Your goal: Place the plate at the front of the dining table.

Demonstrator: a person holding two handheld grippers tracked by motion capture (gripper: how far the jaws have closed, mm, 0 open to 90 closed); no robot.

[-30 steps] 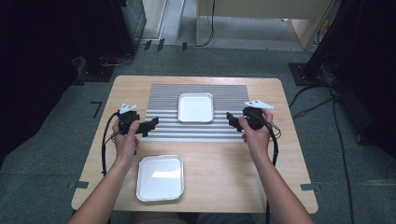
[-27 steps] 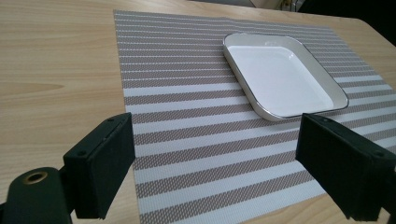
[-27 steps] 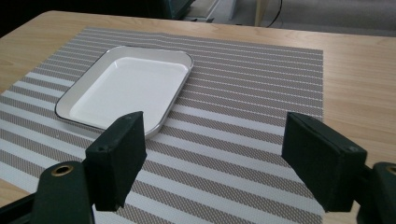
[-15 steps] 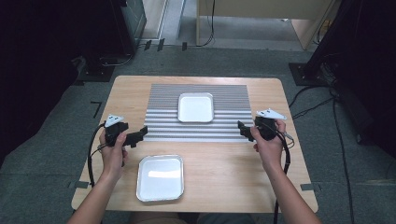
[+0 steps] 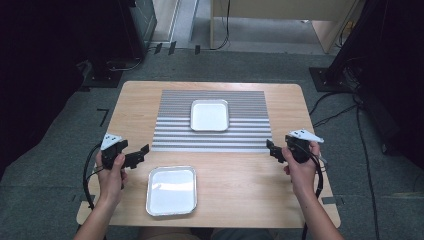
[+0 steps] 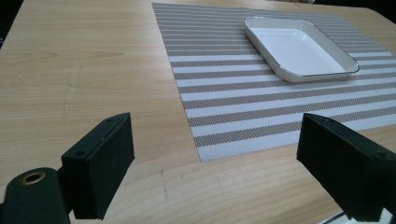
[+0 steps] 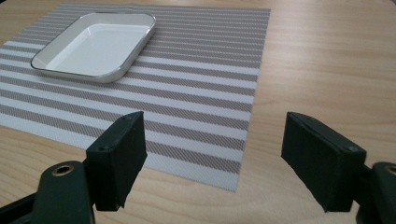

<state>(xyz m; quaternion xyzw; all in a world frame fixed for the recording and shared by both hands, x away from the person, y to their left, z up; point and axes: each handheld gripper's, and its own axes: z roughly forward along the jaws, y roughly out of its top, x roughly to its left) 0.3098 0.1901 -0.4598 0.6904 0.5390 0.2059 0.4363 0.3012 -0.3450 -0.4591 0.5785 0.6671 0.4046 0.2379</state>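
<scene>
A white square dish (image 5: pixel 210 115) (image 6: pixel 301 49) (image 7: pixel 95 44) rests on a grey-and-white striped placemat (image 5: pixel 212 137) (image 6: pixel 219 79) (image 7: pixel 201 79) in the middle of the wooden table (image 5: pixel 235 185). A second white tray (image 5: pixel 171 190) lies on the bare wood near the front edge. My left gripper (image 5: pixel 142 152) (image 6: pixel 215 172) is held open over the wood, left of the placemat's near corner, with nothing between its jaws. My right gripper (image 5: pixel 271 149) (image 7: pixel 212 161) is open too, just off the mat's near right corner, and holds nothing.
Cables trail from both grippers off the table's sides. Dark equipment and more cables stand on the grey floor around the table. Bare wood lies between the front tray and the right hand.
Both hands have drawn back toward the front of the table and outward, away from the white dish. The dish, mat and front tray have not moved.
</scene>
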